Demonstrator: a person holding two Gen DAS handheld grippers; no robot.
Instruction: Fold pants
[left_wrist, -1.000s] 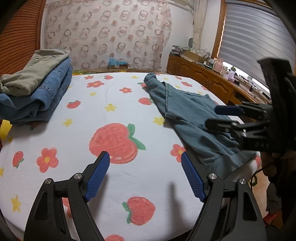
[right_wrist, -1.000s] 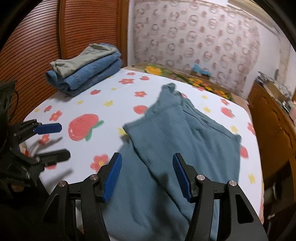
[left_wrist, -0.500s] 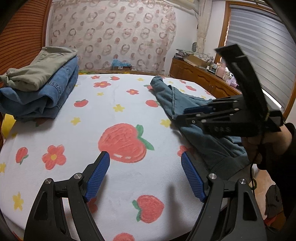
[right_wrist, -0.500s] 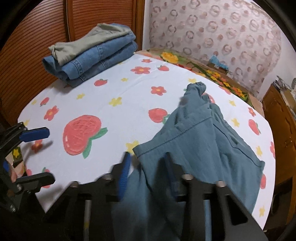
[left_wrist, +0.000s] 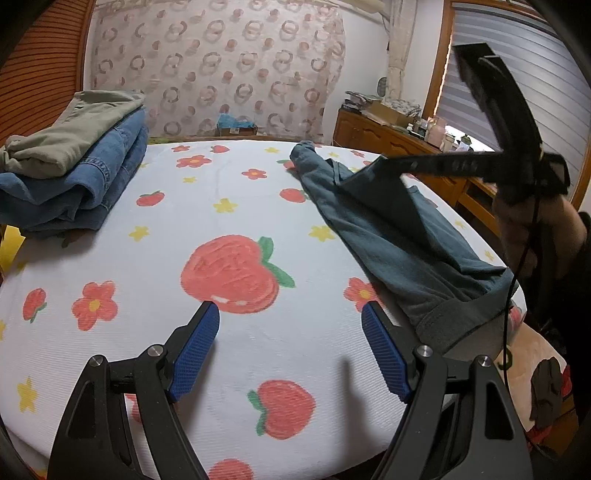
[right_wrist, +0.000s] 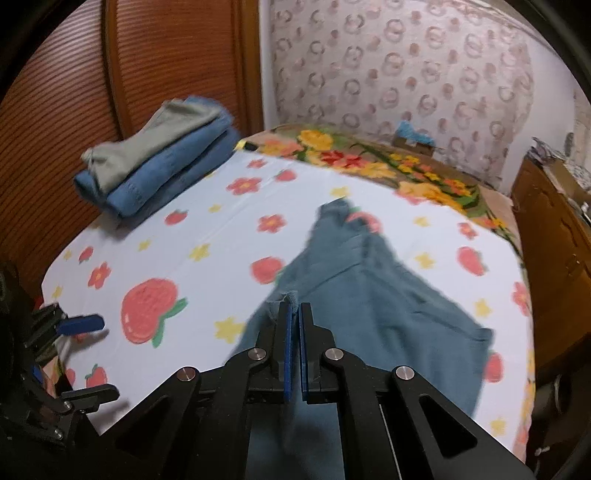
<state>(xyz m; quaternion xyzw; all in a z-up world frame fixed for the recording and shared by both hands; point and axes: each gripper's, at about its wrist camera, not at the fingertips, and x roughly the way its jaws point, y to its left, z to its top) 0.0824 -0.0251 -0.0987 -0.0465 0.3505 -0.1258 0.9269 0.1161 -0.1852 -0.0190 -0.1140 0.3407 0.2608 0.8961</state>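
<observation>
Since a second ago: right gripper (right_wrist: 294, 325) gone from spread wide above the cloth to pinched tight on an edge of the teal pants (right_wrist: 388, 314), that edge now lifted clear of the sheet, as seen in the left wrist view where the cloth peaks up to the tool. Left gripper (left_wrist: 290, 345) unchanged in spread, blue pads wide apart, grasping nothing, hovering low over the strawberry-print bed sheet (left_wrist: 229, 266) near the front edge

Pants lying on the right half of the bed, one end bunched toward the far side, the near end with its hem band draped at or just over the front right corner of the mattress (left_wrist: 454, 321); motion blur in the right wrist view, so the exact layer count between the pads not readable

Likely trouble from here:
- only a thin fold of fabric between the pads, so a quick pull could slip it out
- possibly a single layer caught rather than both, leaving the lower layer behind and the fold crooked
- overhanging hem free to slide off the corner and drag the rest down if the lifted edge is drawn toward the front

Room to move: broad open sheet between the pants and the stack of folded jeans (left_wrist: 70, 184) at the far left, well apart from the work. Tight sides: the front edge of the bed under the left tool, the right edge beside the wooden dresser (right_wrist: 554, 236), and the floral blanket (right_wrist: 369, 158) at the far end
</observation>
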